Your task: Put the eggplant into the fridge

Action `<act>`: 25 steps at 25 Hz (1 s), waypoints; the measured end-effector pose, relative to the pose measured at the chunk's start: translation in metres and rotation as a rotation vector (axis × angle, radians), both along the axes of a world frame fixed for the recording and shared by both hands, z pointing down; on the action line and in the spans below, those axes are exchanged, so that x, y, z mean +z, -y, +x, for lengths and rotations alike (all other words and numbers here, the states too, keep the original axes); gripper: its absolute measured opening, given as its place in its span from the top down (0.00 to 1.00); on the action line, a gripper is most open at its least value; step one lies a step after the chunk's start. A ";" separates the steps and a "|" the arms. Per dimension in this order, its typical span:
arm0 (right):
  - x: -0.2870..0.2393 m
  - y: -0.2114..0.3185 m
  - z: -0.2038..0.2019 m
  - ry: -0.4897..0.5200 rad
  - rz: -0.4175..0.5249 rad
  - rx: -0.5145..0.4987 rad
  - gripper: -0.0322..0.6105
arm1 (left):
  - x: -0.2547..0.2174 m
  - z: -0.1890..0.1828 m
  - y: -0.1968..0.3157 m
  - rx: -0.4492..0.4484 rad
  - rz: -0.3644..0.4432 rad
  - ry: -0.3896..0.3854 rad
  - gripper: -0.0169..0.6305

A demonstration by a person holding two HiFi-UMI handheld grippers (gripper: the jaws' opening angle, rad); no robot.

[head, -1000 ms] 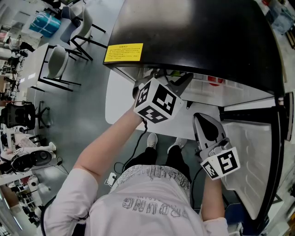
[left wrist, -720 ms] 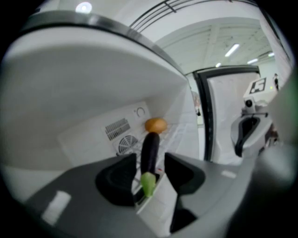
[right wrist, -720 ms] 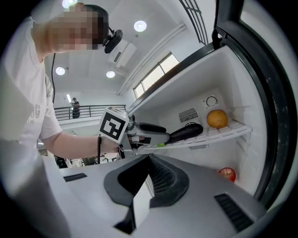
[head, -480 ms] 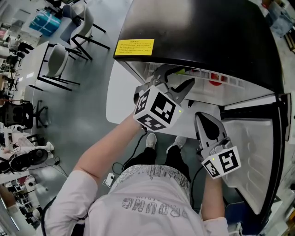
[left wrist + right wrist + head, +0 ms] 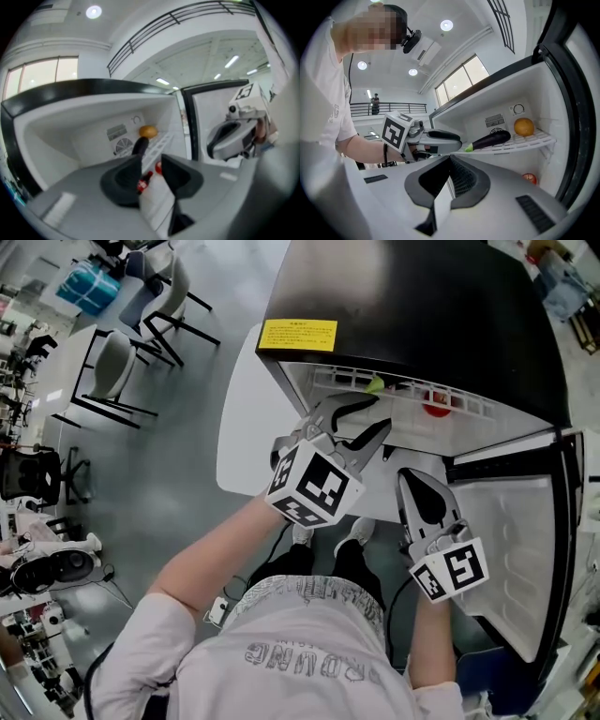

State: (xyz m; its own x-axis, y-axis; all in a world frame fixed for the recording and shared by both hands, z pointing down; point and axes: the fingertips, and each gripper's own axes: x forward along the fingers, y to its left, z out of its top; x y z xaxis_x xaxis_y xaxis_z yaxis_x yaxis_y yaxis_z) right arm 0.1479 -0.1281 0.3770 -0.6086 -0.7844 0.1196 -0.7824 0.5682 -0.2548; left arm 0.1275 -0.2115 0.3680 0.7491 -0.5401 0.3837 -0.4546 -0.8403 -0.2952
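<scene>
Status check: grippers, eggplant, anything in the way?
Left gripper empty, jaws closing. Right gripper shut, empty. Eggplant lies on the fridge shelf, beside an orange. Door open, nothing blocking.

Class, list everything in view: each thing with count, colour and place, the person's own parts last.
fridge: one, black outside, white inside, door open
eggplant: one, dark purple, on the fridge's shelf
orange: one, orange, same shelf, right of the eggplant
red round item: one, red, below the shelf
label: one, yellow, on the fridge's top
chairs: two, pale, black frames, head view's upper left
left claw: one, grey, closing, nothing between its jaws
right claw: one, grey, jaws together, empty
</scene>
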 end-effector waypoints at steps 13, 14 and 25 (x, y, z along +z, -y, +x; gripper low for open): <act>-0.016 0.000 -0.020 -0.029 0.020 0.031 0.96 | -0.014 -0.041 -0.025 -0.007 -0.025 -0.101 0.82; -0.017 0.000 -0.021 -0.032 0.021 0.032 0.96 | -0.013 -0.045 -0.026 -0.010 -0.030 -0.107 0.82; -0.029 0.001 -0.040 -0.052 0.042 0.047 0.96 | -0.018 -0.082 -0.035 -0.033 -0.059 -0.179 0.87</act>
State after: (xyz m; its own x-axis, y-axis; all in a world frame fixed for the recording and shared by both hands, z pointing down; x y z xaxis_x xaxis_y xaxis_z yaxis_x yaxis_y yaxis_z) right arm 0.1078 -0.1290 0.3476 -0.5650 -0.8169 0.1162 -0.8199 0.5400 -0.1901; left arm 0.0456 -0.1770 0.3495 0.7902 -0.5464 0.2776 -0.5235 -0.8373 -0.1580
